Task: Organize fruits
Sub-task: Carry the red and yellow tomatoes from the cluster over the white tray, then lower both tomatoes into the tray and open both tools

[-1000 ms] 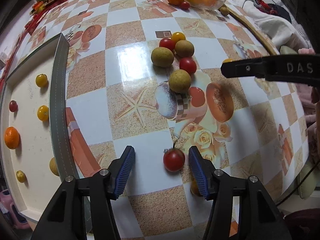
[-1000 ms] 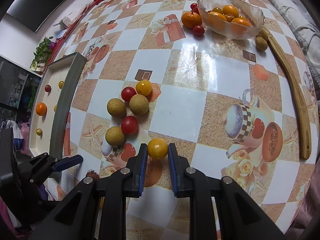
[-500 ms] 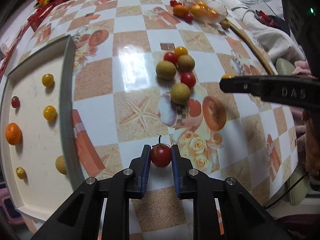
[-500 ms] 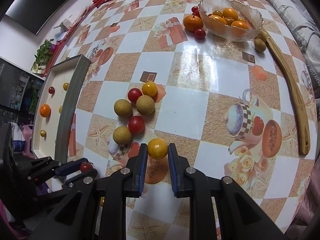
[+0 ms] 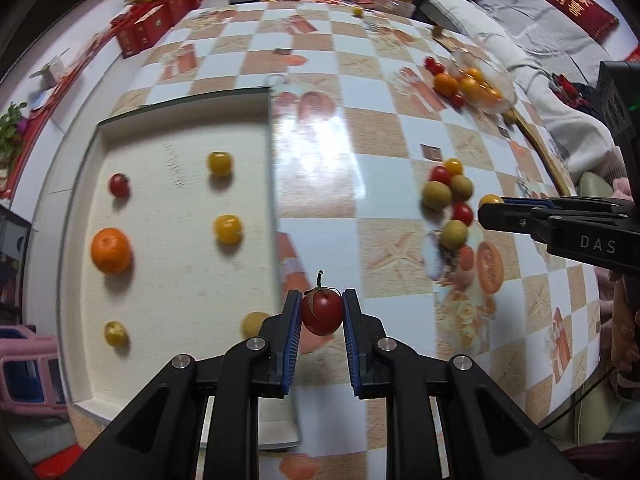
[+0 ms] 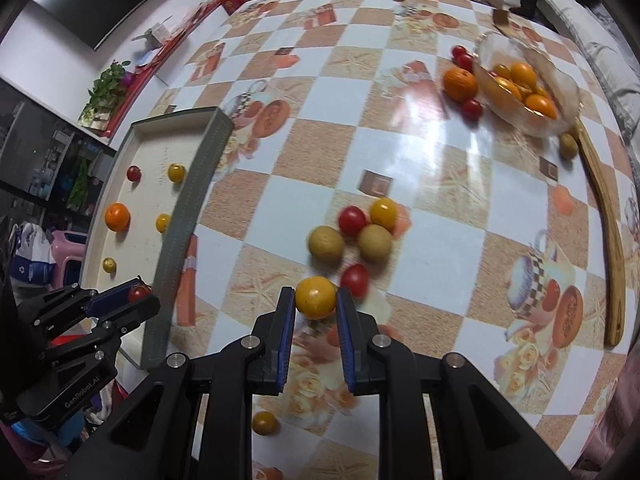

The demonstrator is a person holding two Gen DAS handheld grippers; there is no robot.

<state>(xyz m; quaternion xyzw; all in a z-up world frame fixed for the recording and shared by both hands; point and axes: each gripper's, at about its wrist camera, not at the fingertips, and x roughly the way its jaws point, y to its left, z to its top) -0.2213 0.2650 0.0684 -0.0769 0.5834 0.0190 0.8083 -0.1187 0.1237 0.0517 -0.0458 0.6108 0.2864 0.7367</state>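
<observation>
A checkered, fruit-printed table (image 6: 420, 168) carries a shallow white tray (image 5: 168, 248) at its left edge, where an orange (image 5: 111, 250) and small tomatoes sit spaced in rows, apparently a sorting layout. A glass bowl (image 6: 528, 80) holds oranges at the far right, and a loose cluster of fruit (image 6: 352, 236) waits mid-table. The left gripper (image 5: 322, 316) pinches a stemmed red cherry tomato (image 5: 322, 314) just beside the tray's rim, seemingly bound for a row. The right gripper (image 6: 316, 300) clamps a yellow tomato (image 6: 315, 297) above the cluster.
</observation>
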